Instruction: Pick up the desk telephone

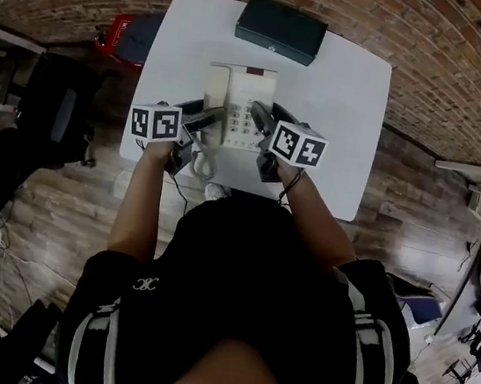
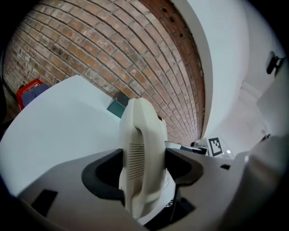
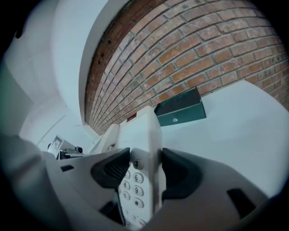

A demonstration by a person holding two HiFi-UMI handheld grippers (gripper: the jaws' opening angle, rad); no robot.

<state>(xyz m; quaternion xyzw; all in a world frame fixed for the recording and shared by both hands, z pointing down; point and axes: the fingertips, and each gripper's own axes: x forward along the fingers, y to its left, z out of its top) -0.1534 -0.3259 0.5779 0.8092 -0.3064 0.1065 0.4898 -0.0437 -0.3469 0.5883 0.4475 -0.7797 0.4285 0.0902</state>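
The desk telephone [image 1: 239,107] is smooth cream plastic with a faint sheen. The surface [image 1: 352,96] under it is white, matt and even. At upper centre the dark green box [image 1: 281,28] looks matt. The brick wall [image 2: 90,49] is rough and red; the wooden floor [image 1: 71,198] at left is worn planks. The right gripper's fingers [image 3: 113,169] are matt grey plastic with black ribbed pads.

Person is wearing black short-sleeved top [image 1: 246,276]; white stripes [image 1: 368,338] running down both shoulders, small white logo [image 1: 145,284]. Toward the table [image 1: 352,96], left tool [image 1: 208,122] and right tool [image 1: 262,119] are bearing white black-marked cubes [image 1: 155,121].
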